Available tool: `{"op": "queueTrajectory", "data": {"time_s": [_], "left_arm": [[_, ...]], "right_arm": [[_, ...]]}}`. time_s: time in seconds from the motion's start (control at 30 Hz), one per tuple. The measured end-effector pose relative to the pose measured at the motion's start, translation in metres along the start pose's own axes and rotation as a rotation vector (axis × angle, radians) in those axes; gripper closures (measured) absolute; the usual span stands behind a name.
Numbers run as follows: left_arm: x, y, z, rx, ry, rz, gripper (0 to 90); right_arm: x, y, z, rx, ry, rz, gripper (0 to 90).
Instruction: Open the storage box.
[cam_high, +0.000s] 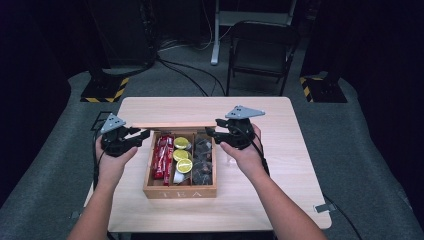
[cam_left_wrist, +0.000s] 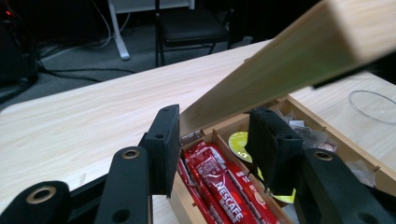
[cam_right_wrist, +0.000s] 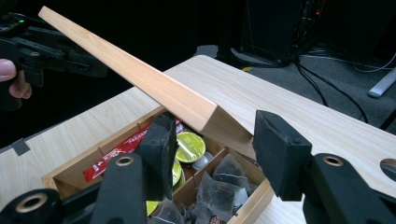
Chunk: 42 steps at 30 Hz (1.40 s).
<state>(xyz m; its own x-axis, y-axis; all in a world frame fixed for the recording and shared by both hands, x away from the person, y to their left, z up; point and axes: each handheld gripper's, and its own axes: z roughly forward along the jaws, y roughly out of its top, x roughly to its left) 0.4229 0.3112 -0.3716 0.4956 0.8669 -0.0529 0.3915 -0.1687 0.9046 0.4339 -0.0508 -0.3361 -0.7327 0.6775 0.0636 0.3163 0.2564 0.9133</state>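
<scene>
On the tabletop (cam_high: 280, 150), seen from the high view, a wooden tea box (cam_high: 180, 189) is sitting with its lid (cam_high: 172, 126) partly lifted. The left gripper (cam_high: 141, 135) is reaching to the lid's left end and the right gripper (cam_high: 212, 128) to its right end, and both hands are working together.

Looking along the left gripper (cam_left_wrist: 212, 140), the lid (cam_left_wrist: 299, 65) is rising slantwise over the box. The pads are standing on either side of its near corner, but I cannot tell if they are pressing on the wood. Red coffee sticks (cam_left_wrist: 224, 186) and a yellow-topped capsule (cam_left_wrist: 239, 143) are lying below in their compartments.

Looking along the right gripper (cam_right_wrist: 212, 149), the jaws are standing apart with the lid's (cam_right_wrist: 154, 88) thick corner between them, and a gap is showing beside the right pad, so this gripper is not clamping. Dark tea bags (cam_right_wrist: 219, 182) are filling the nearest compartment.

In my judgement, the lid is being held weakly. If one end is slipping out, the lid is probably dropping back on the box with a bang. Uneven lifting on the two ends is also twisting the hinge line, or dragging the whole box across the tabletop.
</scene>
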Motion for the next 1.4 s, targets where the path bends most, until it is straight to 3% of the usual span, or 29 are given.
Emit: {"op": "queueTrajectory", "data": {"time_s": [0.27,0.47,0.73,0.97,1.13,1.4], "left_arm": [[0.005,0.004,0.005,-0.005,0.010,0.001,59.3],[0.009,0.007,0.007,-0.010,-0.005,-0.001,60.7],[0.008,0.007,0.007,-0.009,-0.001,0.034,60.7],[0.011,0.007,0.009,-0.028,-0.012,0.039,60.4],[0.013,0.007,0.011,-0.034,-0.017,0.027,60.1],[0.017,0.010,0.012,-0.029,-0.038,0.018,59.7]], "right_arm": [[-0.002,0.007,0.003,0.011,-0.015,-0.014,49.4],[-0.003,0.012,0.006,0.005,-0.036,-0.010,49.5],[-0.004,0.006,0.012,-0.010,-0.056,0.031,50.2],[0.000,-0.012,0.004,-0.022,-0.064,0.052,50.1],[0.005,-0.030,0.001,0.001,-0.083,0.056,49.9],[0.014,-0.045,0.001,0.024,-0.075,0.070,49.6]]}}
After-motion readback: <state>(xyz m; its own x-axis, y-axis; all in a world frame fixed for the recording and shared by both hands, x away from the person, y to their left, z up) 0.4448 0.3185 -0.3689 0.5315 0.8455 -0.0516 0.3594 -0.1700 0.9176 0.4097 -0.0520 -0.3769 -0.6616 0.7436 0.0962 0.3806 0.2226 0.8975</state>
